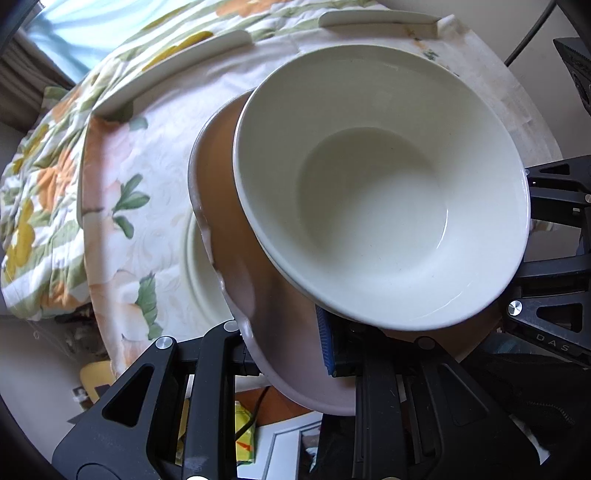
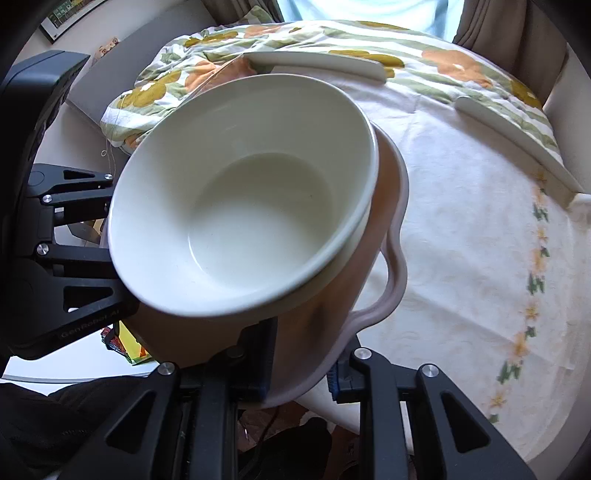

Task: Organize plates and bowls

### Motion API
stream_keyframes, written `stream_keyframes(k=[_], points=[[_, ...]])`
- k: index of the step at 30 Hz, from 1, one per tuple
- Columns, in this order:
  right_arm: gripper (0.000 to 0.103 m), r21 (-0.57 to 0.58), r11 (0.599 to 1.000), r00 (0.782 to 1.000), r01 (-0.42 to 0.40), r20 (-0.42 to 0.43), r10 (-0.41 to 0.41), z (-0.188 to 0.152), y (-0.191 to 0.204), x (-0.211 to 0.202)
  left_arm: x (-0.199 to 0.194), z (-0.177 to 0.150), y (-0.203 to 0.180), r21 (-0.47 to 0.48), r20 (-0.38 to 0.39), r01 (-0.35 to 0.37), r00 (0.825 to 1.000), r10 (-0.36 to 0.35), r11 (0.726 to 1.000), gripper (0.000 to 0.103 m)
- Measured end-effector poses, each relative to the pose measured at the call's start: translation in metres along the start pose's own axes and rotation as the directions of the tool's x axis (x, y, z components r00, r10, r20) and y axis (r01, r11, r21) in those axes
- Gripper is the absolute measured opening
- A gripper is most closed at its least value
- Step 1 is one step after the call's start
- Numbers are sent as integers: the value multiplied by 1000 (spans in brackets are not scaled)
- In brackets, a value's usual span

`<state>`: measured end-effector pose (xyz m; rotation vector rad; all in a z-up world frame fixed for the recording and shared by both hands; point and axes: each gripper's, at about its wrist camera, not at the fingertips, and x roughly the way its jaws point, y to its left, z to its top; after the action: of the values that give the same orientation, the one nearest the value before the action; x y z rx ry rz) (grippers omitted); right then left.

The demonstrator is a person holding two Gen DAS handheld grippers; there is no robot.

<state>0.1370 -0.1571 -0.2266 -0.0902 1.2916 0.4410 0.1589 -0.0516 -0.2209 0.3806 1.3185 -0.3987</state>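
A white bowl sits on a pink plate with a wavy rim, tilted and held above the table. My left gripper is shut on the plate's near rim, a blue pad pressing its top face. From the opposite side, my right gripper is shut on the same plate's rim. Each gripper shows in the other's view: the right one at the right edge, the left one at the left edge.
Below lies a round table under a floral cloth. A white plate rests on it beneath the carried stack. Two white curved strips lie near the far edge. Clutter sits on the floor.
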Motion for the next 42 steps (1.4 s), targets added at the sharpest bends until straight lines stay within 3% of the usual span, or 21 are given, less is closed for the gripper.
stream_keyframes(k=[18, 36, 42], points=[[21, 12, 996, 996, 89, -9, -89, 8, 21, 22, 25, -12, 32, 4, 10, 60, 998, -60, 998, 19], [22, 85, 992, 994, 89, -63, -84, 14, 16, 24, 26, -7, 35, 42, -48, 107, 993, -105, 993, 20], [31, 87, 993, 994, 80, -77, -73, 13, 18, 17, 22, -8, 35, 51, -71, 123, 990, -119, 991, 24]])
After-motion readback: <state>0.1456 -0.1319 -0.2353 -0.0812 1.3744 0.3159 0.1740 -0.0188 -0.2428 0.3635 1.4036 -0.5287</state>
